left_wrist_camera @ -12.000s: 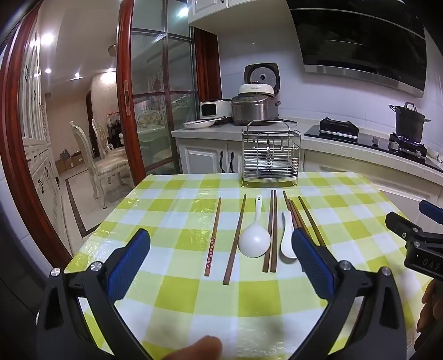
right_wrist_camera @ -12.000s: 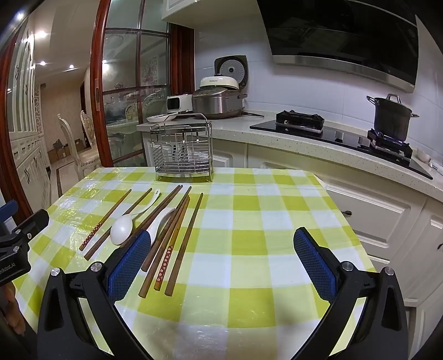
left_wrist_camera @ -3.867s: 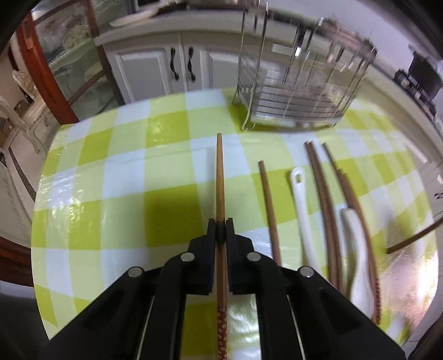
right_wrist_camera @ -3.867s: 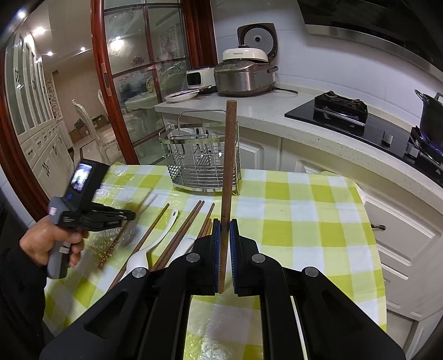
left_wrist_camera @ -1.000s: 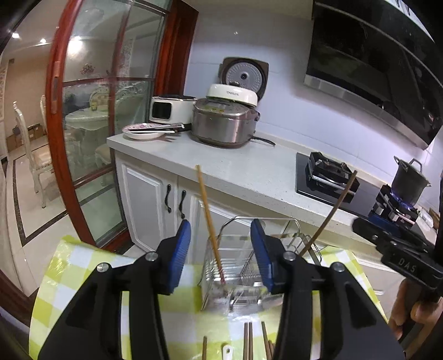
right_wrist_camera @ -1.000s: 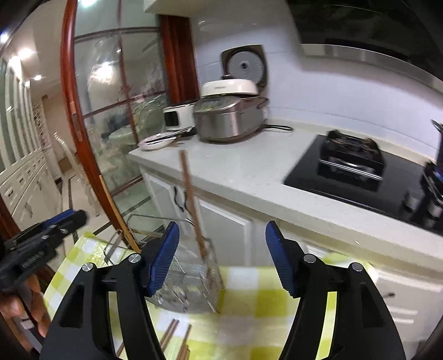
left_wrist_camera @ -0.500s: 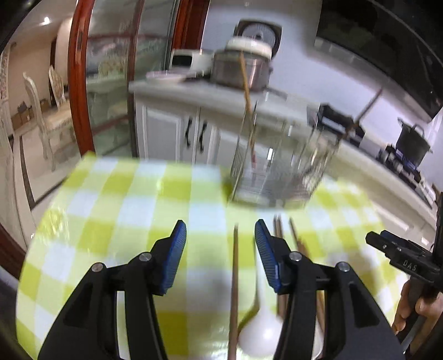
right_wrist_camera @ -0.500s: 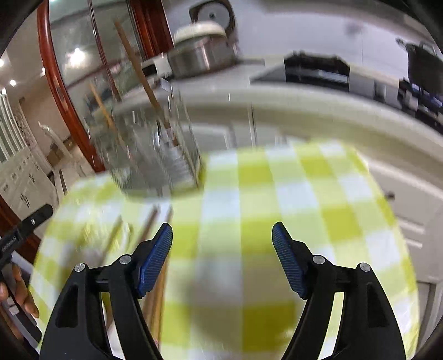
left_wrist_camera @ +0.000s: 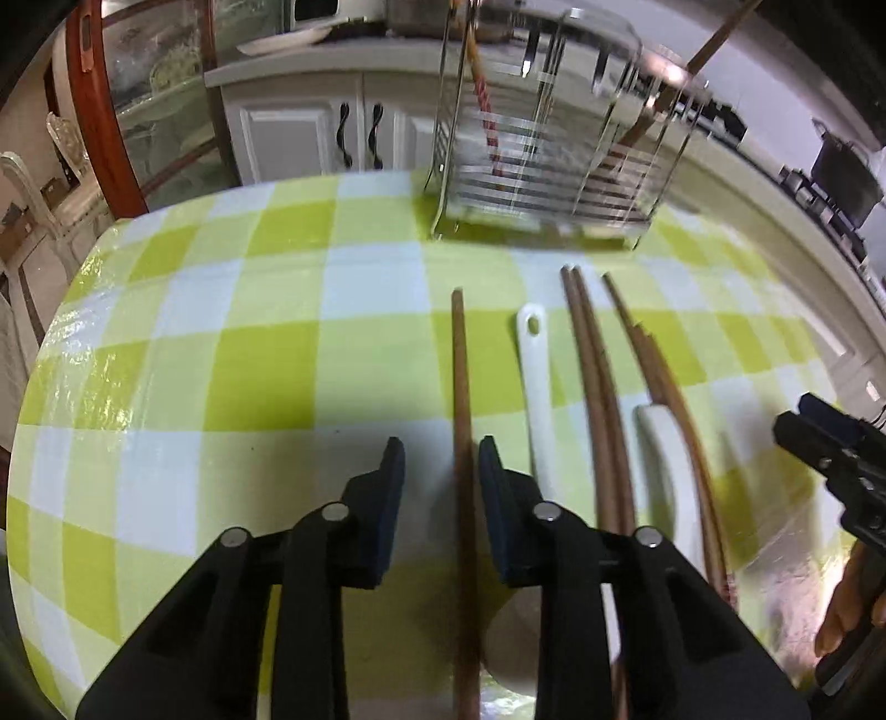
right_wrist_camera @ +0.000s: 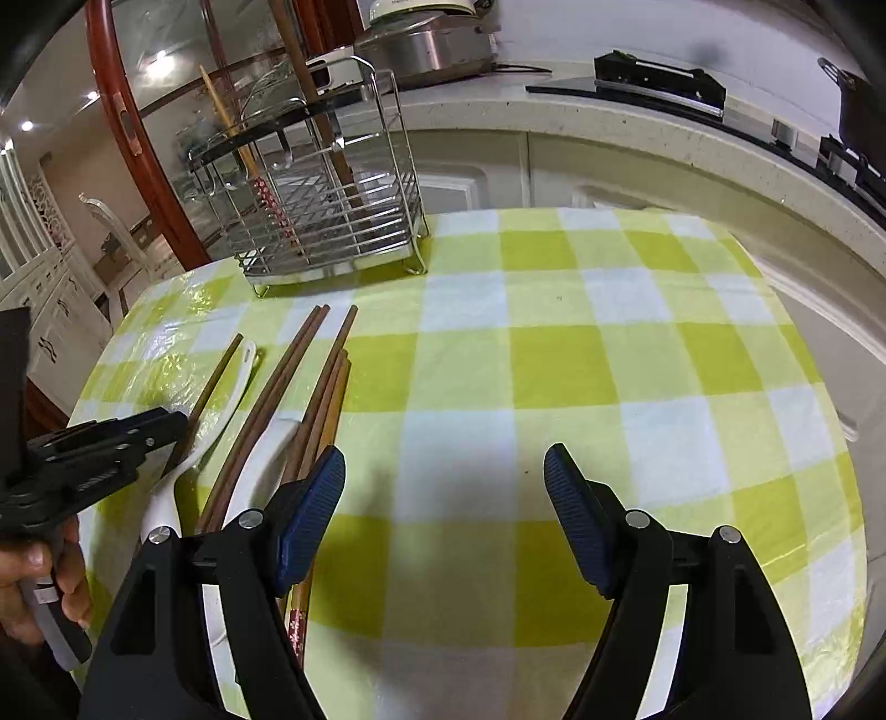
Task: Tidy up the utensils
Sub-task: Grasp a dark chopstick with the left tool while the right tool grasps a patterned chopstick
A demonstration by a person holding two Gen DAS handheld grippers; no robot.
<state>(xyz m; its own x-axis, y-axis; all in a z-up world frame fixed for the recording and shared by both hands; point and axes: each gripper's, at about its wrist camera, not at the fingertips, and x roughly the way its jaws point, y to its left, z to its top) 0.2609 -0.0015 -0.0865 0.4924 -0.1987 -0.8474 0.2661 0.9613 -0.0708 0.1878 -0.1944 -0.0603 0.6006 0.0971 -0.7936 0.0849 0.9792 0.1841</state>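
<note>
My left gripper (left_wrist_camera: 441, 462) is open, low over the checked table, its pads on either side of a brown chopstick (left_wrist_camera: 460, 399) without touching it. To its right lie a white spoon (left_wrist_camera: 538, 376), a pair of dark chopsticks (left_wrist_camera: 592, 382), a second white spoon (left_wrist_camera: 662, 448) and more chopsticks (left_wrist_camera: 659, 376). The wire utensil rack (left_wrist_camera: 542, 160) at the table's far edge holds two upright chopsticks (right_wrist_camera: 260, 183). My right gripper (right_wrist_camera: 444, 498) is open and empty over bare cloth, its left pad next to the rightmost chopsticks (right_wrist_camera: 326, 404).
The table (right_wrist_camera: 554, 360) has a green and white checked cloth. Behind it runs a kitchen counter (right_wrist_camera: 637, 127) with a rice cooker (right_wrist_camera: 432, 39) and a gas hob (right_wrist_camera: 659, 77). A wooden-framed glass door (right_wrist_camera: 127, 127) stands at the left.
Both grippers have dropped from the rack down to the table. The left one now straddles the leftmost chopstick and has narrowed. The right one stays wide open beside the chopstick group.
</note>
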